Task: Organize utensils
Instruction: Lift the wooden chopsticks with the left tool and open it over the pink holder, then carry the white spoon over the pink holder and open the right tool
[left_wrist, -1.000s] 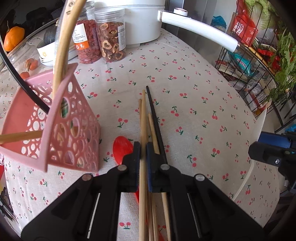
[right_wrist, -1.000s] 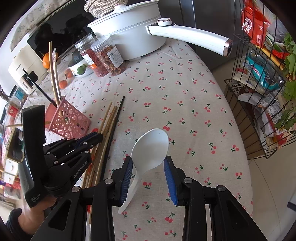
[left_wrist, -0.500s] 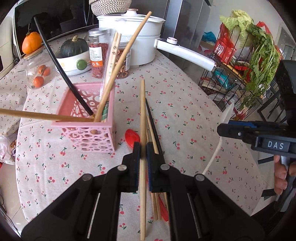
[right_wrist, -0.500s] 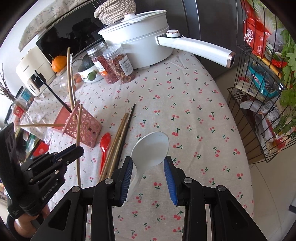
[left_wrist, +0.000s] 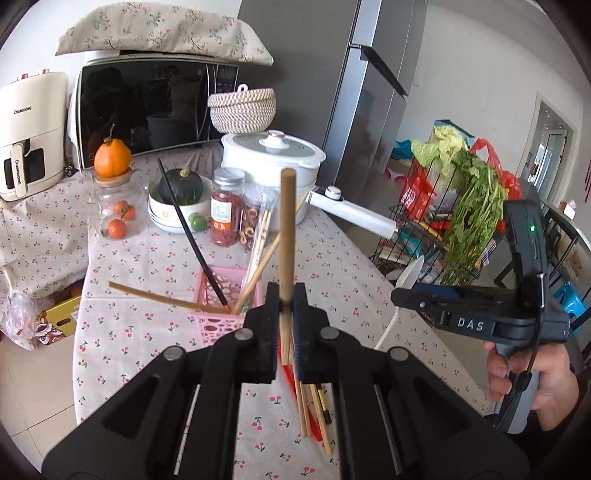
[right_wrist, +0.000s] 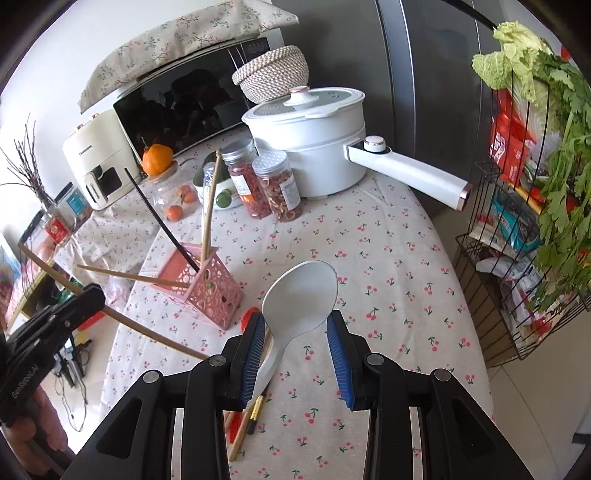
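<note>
Both raised | left hand-held gripper pinching chopstick | right clamping spoon

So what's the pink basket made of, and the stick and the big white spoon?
The pink basket looks like moulded plastic, matte, its walls pierced with round holes. The stick looks like bare wood or bamboo: tan and dull. The white spoon seems smooth plastic with a slight sheen, though it could be melamine.

Right wrist view: bare counter from 12 to 3 o'clock, free to pass. Pink basket w/ splayed chopsticks blocks 10 o'clock. Jars & white pot crowd 12, pot handle juts toward 1. Wire rack walls 3 o'clock.
</note>
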